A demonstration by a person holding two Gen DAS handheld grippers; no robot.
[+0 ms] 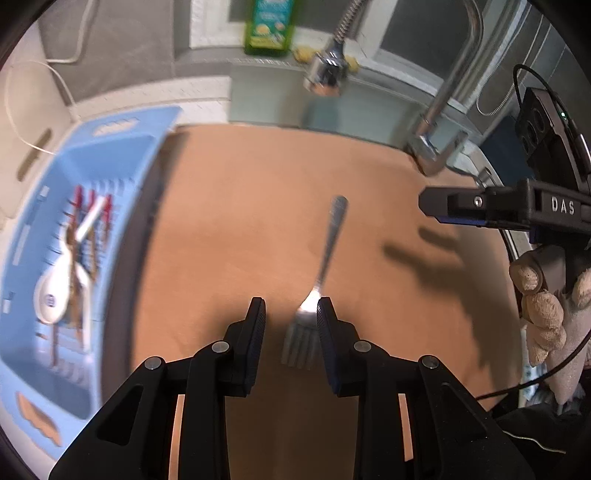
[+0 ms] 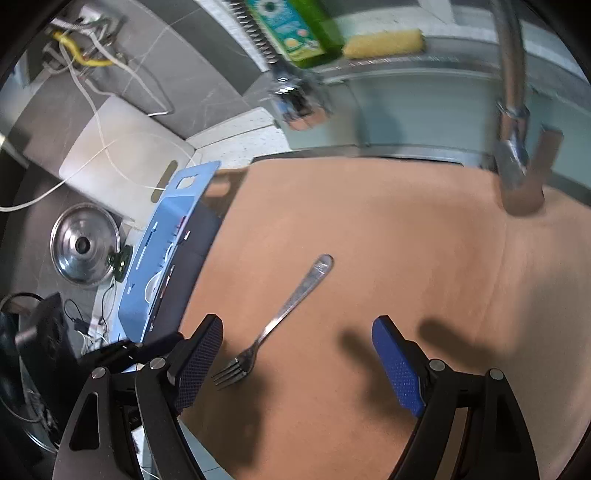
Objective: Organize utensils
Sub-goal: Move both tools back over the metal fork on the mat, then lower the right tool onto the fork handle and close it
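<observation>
Slippage is the risk: the fork (image 1: 325,266) lies flat on the tabletop (image 1: 240,221), its head between the narrowly parted fingers of the left tool (image 1: 291,308), off-centre toward one pad, while the right tool (image 2: 295,339) hangs wide and empty.

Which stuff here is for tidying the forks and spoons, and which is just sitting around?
For the job:
fork
blue utensil tray
white spoon lying in it
left gripper
right gripper

Just lying about:
dish soap bottle
yellow sponge
faucet
pot lid
</observation>
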